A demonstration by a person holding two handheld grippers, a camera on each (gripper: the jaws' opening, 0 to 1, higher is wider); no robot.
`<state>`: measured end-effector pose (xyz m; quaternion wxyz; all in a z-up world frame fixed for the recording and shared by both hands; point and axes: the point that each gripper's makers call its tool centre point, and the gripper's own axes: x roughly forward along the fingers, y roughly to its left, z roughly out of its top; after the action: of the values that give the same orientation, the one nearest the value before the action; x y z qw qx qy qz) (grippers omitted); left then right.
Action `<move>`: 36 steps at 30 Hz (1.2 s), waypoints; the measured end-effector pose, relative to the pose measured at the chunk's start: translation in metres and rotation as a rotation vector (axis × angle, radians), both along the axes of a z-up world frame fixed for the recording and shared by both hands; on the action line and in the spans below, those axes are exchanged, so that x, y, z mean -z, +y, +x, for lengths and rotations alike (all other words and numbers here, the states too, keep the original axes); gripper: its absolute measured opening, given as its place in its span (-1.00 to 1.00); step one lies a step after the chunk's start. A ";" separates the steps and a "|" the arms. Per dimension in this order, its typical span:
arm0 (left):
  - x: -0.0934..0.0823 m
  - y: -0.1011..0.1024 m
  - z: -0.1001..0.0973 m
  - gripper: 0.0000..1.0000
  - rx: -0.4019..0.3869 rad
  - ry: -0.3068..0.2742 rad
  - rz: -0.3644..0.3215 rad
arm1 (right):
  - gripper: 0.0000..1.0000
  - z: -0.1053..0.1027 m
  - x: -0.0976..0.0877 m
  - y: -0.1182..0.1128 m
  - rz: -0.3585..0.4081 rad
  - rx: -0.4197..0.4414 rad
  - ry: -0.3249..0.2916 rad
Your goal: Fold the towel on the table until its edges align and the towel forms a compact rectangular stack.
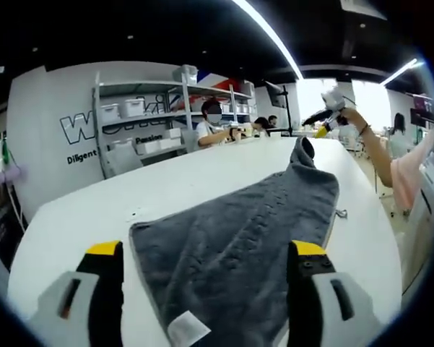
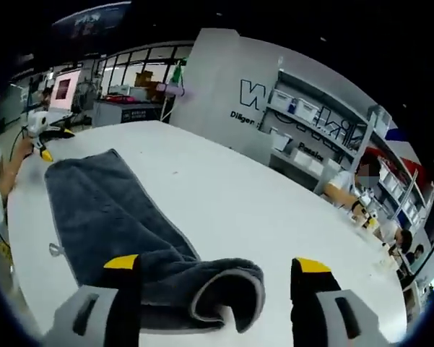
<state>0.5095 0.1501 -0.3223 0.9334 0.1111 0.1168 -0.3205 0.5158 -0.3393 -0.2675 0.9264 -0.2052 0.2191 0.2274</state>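
**Soft grey towel, one end rolled, both claws spread**

The left claw [image 1: 206, 278] is spread wide and pinches nothing; the near end of the towel [image 1: 238, 246] lies flat between its jaws. The towel is thick grey cloth, so I judge it soft, light and limp: it will sag and drag on the white surface [image 1: 159, 191] if it is lifted by one point only. A small white tag [image 1: 188, 329] is sewn at the near edge, too blurred to read. The corners by the stitched hem look the best places to hold.

The right claw [image 2: 213, 285] is also spread, holding nothing, and the rolled end of the towel [image 2: 227, 296] lies between its jaws.

On the wall behind stands a large "W" [image 1: 78, 129] and the word "Diligent" [image 1: 82, 155]; the rest I cannot read.
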 end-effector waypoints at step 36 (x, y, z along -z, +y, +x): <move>-0.023 0.023 0.114 0.82 -0.147 0.041 -0.048 | 0.99 -0.008 0.049 0.076 0.176 -0.165 -0.012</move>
<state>0.6231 0.1732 -0.2994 0.9543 0.0732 0.1358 -0.2559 0.5082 -0.2634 -0.3161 0.9203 -0.1420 0.1750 0.3199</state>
